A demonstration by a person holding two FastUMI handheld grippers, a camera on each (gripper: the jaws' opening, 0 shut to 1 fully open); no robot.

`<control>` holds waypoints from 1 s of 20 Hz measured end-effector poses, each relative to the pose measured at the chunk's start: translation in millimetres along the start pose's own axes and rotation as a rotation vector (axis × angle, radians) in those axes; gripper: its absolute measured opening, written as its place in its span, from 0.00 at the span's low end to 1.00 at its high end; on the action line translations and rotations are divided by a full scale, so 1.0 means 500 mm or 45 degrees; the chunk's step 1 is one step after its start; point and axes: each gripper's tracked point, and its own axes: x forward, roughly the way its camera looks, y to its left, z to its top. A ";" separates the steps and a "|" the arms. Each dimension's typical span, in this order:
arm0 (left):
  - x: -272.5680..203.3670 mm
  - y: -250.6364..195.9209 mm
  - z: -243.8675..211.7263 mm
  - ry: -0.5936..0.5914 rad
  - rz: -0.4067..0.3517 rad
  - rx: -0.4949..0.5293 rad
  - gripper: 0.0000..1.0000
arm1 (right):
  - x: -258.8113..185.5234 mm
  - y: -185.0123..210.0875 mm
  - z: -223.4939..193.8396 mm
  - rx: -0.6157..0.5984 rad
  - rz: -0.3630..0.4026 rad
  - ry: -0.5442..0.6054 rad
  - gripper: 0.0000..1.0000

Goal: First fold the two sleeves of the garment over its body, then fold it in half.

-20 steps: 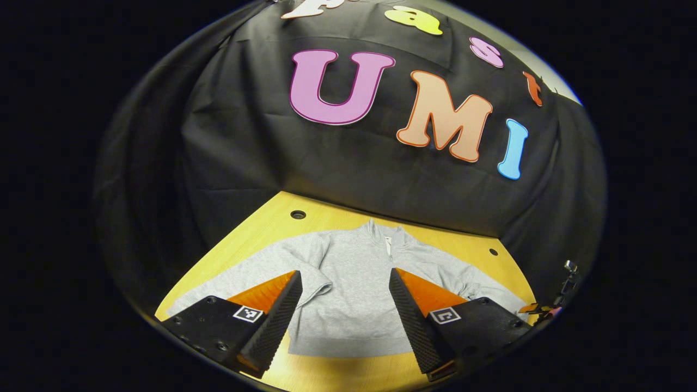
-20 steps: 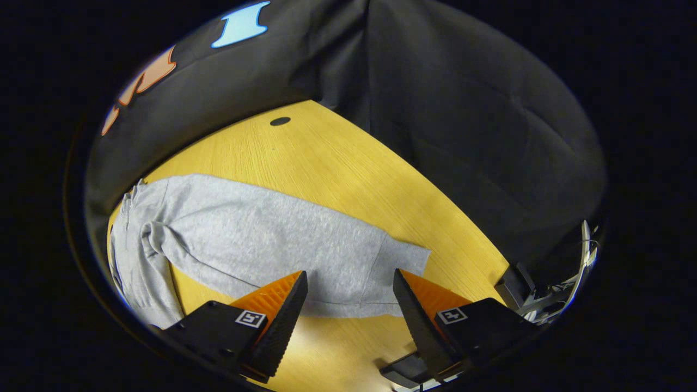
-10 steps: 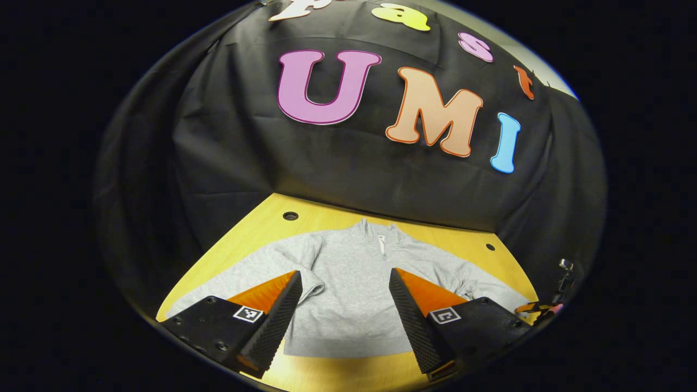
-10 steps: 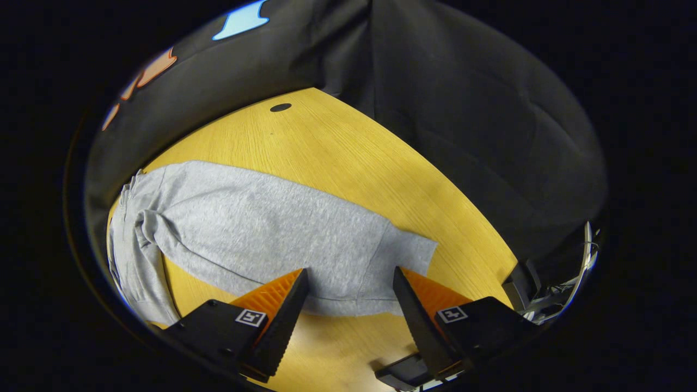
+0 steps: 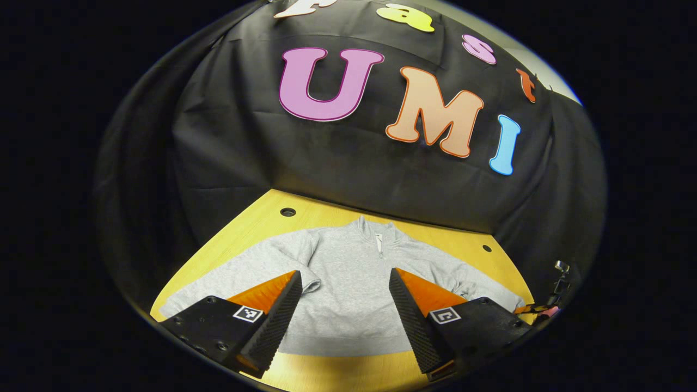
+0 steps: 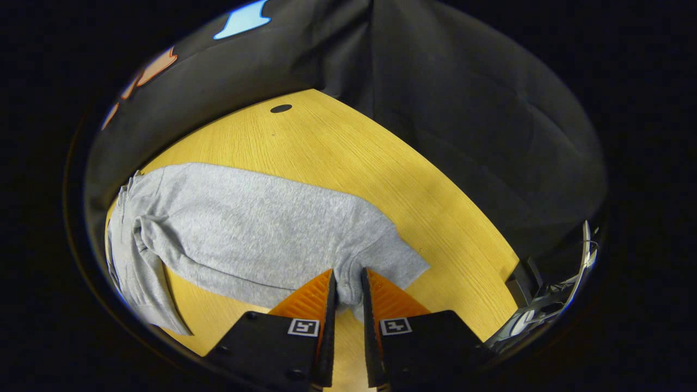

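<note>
My right gripper (image 6: 347,283) is clamped on the sleeve (image 6: 261,239) of the grey garment (image 5: 348,283), both fingers (image 6: 313,296) pinching a bunched bit of fabric just short of the cuff (image 6: 400,261). Cuff end fans out flat on the desk (image 6: 337,147) to the right of the pinch. Rest of that sleeve runs left across the yellow wood toward the garment body, which is crumpled at the left edge of the right gripper view.

My left gripper (image 5: 346,288) hangs wide apart over the garment, holding nothing, fingers (image 5: 272,321) spread above the torso. In the left gripper view the garment lies flat, front up, collar and short zip (image 5: 379,245) at the far side by the black cloth wall (image 5: 348,163), hem near me. Left sleeve stretches out to the near left, the other sleeve to the right. Neither sleeve is folded over the body yet.

Two dark round holes in the desk, one far left (image 5: 288,212), one far right (image 5: 483,248). Some cable or metal gear (image 6: 550,305) past the desk's right edge, can't make out what.
</note>
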 end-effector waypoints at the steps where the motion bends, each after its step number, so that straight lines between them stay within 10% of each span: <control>1: 0.000 0.001 0.003 0.000 0.000 -0.001 0.94 | -0.001 -0.001 -0.001 -0.002 -0.014 0.003 0.26; 11: -0.016 0.013 -0.005 -0.008 0.000 0.045 0.94 | -0.040 0.032 0.036 -0.001 0.014 -0.076 0.08; 20: -0.036 0.043 -0.029 0.006 0.008 0.056 0.94 | -0.182 0.287 0.143 -0.088 0.362 -0.257 0.10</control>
